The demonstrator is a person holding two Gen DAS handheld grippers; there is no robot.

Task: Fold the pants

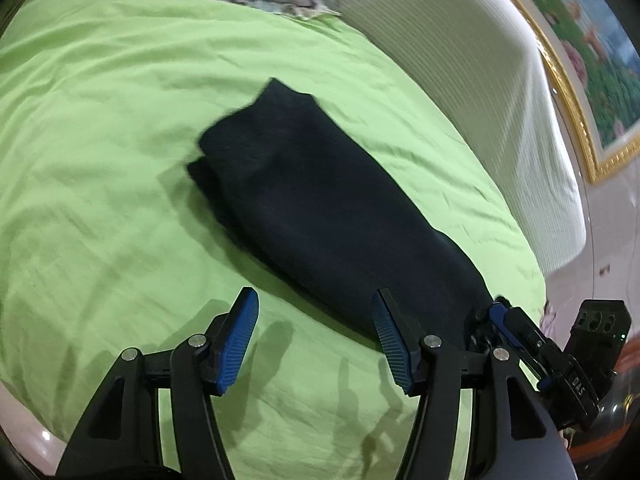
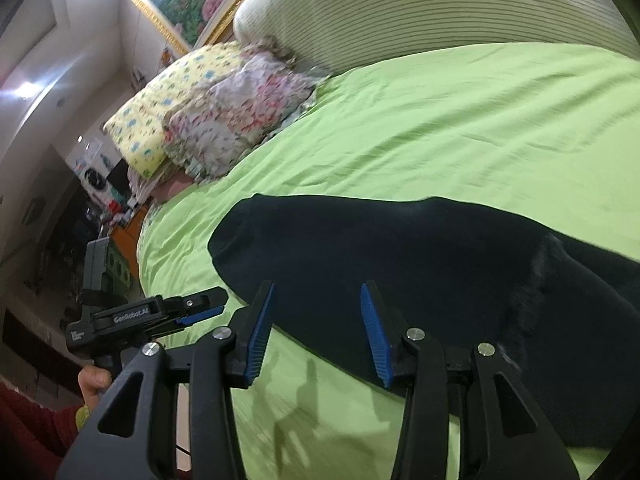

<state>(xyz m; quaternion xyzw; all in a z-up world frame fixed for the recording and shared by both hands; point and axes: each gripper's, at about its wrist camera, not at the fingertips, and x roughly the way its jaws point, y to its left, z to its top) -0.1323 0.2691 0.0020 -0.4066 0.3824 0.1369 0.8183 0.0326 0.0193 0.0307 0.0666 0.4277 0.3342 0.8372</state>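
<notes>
- The black pants (image 1: 320,208) lie as a long folded strip on the green bed sheet (image 1: 100,160), already doubled lengthwise by the look of the stacked edges at the far end.
- Long axis: in the left wrist view the strip runs from the near right corner, diagonally away to the upper left.
- The left tool (image 1: 316,340) hangs wide, holding nothing; the near end of the pants lies just ahead and to its right, partly behind the right-hand finger.
- The right tool (image 2: 318,332) is also spread wide and holds nothing in its own view; the pants fill the space ahead and to its right, one rounded end pointing left.
- Seen from the left wrist, the right tool sits at the near end of the strip, touching or just beside it, so it seems nearer.
- Judgement: the next fold likely carries this near end toward the far end, along that axis.
</notes>
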